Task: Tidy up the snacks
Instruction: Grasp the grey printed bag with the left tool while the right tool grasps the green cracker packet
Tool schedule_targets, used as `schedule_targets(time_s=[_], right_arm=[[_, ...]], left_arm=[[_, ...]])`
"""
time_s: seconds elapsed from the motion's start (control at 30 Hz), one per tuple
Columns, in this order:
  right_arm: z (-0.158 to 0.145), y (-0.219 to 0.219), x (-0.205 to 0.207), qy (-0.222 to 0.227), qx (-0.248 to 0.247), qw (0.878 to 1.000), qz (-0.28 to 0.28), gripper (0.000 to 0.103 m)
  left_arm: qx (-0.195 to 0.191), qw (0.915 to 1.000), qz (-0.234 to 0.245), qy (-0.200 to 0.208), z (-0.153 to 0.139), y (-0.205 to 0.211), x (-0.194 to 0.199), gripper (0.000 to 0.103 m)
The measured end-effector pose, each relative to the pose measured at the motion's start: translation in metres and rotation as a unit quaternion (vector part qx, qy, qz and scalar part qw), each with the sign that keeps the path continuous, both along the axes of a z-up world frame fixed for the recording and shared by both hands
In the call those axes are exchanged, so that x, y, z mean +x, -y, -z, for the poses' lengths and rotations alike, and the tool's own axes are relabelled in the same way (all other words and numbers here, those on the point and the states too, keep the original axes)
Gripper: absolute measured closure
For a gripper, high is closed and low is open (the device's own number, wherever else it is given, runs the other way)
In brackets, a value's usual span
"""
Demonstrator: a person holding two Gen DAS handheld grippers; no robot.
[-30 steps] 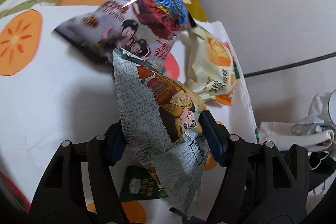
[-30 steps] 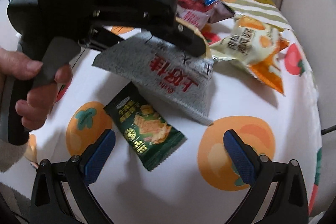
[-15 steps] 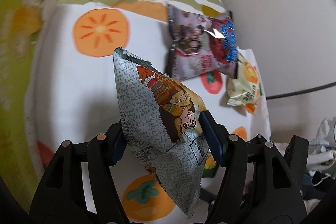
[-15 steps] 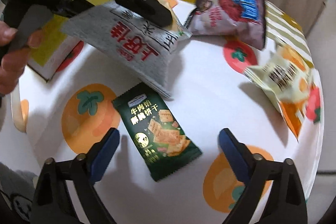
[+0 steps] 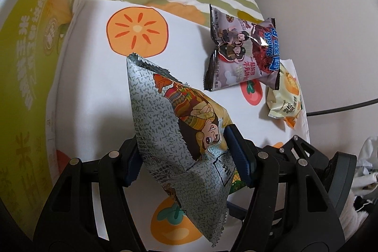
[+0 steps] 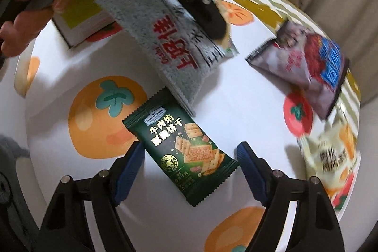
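Centre frame, left gripper (image 5: 182, 152): jaws clamped on grey speckled foil snack bag (image 5: 179, 134), light, crinkly; pinch mid-body.
Lower centre, right gripper (image 6: 190, 164): jaws apart around flat dark-green cracker packet (image 6: 182, 150).

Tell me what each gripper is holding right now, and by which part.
The left gripper clamps the grey snack bag across its lower middle. The right gripper holds nothing; its open jaws straddle the green cracker packet.
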State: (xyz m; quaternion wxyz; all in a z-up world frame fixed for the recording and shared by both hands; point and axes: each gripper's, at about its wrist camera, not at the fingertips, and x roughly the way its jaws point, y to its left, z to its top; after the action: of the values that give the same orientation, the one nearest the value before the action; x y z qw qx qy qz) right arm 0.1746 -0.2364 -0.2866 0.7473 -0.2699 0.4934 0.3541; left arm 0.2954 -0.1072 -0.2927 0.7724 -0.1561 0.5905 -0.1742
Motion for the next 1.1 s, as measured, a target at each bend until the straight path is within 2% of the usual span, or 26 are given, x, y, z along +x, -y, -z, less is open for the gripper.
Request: schedule_targets(time_s=[0.17, 0.33, 0.43, 0.5, 0.57, 0.63, 0.7, 0.9, 1.1], right_arm=[[-0.003, -0.019, 0.006, 0.013, -0.025, 0.999, -0.043, 0.026], [-0.005, -0.032, -0.006, 0.036, -0.040, 0.994, -0.093, 0.026], [-0.005, -0.040, 0.000, 0.008, -0.035, 0.992, -0.121, 0.026], [-0.002, -0.039, 0.018, -0.031, -0.021, 0.991, -0.131, 0.026], [0.000, -0.037, 0.026, -0.055, -0.005, 0.990, -0.132, 0.035], [-0.001, -0.038, 0.026, -0.055, -0.002, 0.990, -0.132, 0.050], [-0.003, -0.037, 0.025, -0.056, 0.000, 0.991, -0.124, 0.055], [-0.008, -0.010, 0.003, -0.053, 0.016, 0.996, -0.071, 0.057], [-0.014, 0.018, -0.002, -0.056, 0.023, 0.998, -0.006, 0.058]], left_arm=[[0.003, 1.0000, 0.002, 0.003, -0.001, 0.000, 0.000, 0.041], [0.000, 1.0000, 0.001, 0.003, 0.000, 0.001, 0.000, 0.041], [-0.002, 1.0000, -0.001, 0.000, 0.001, 0.000, 0.001, 0.041], [-0.002, 1.0000, -0.002, -0.001, 0.001, -0.001, 0.001, 0.041], [0.000, 1.0000, -0.005, 0.002, -0.001, -0.002, 0.001, 0.041], [0.000, 1.0000, -0.007, 0.004, -0.002, -0.003, 0.001, 0.041], [-0.001, 1.0000, -0.007, 0.002, -0.001, -0.003, 0.002, 0.041], [0.000, 0.9999, -0.012, 0.005, -0.003, -0.004, 0.002, 0.041], [0.002, 0.9999, -0.006, 0.013, -0.012, 0.000, 0.000, 0.041]])
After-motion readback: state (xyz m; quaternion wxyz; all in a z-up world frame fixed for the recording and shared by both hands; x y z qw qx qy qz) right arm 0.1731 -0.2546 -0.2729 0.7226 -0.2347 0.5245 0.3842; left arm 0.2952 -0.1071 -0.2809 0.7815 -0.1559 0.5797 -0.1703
